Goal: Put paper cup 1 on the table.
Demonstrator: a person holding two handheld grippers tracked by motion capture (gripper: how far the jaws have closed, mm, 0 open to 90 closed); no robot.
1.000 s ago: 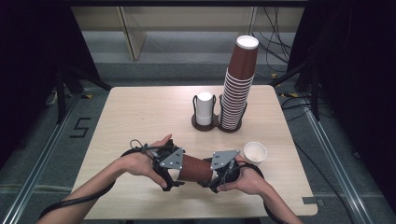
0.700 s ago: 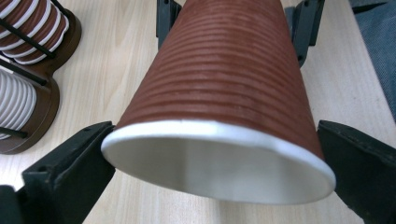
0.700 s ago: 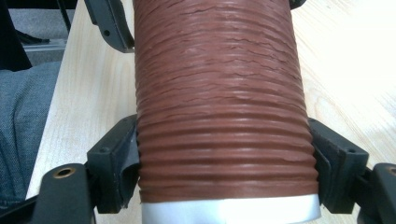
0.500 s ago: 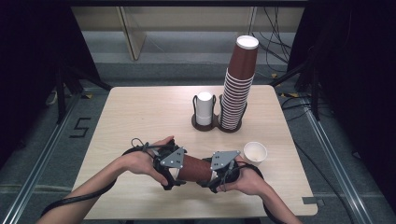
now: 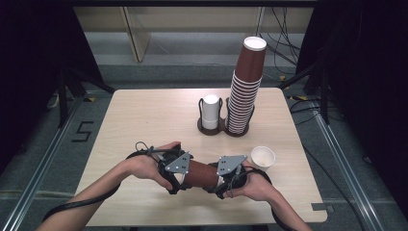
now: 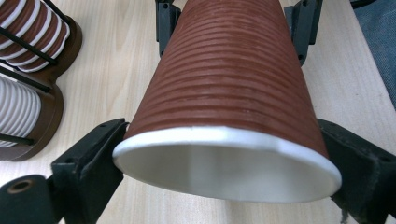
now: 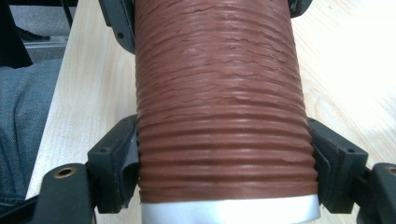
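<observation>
The brown ribbed cup is lying level near the table's front edge, with bare tabletop lying behind it. Its long axis is running between the hands, rim toward the left gripper. The left jaws, just closing, are pressing its rim end, and the right gripper is clamping its base end.

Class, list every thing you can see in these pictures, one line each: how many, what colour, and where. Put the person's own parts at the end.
Held cup: one, brown ribbed with white rim, lying level between both grippers near the table's front.
Cup stack: one tall stack, brown with white rims, in the right ring of the holder.
White stack: one short, white, in the left ring.
Holder: one, dark base with black wire, table centre.
Loose cup: one, white inside, upright, right of the grippers.
Table: one, light wood.
Left gripper: black, jaws just closing, at the cup's rim end.
Right gripper: black, clamped on the cup's base end.
</observation>
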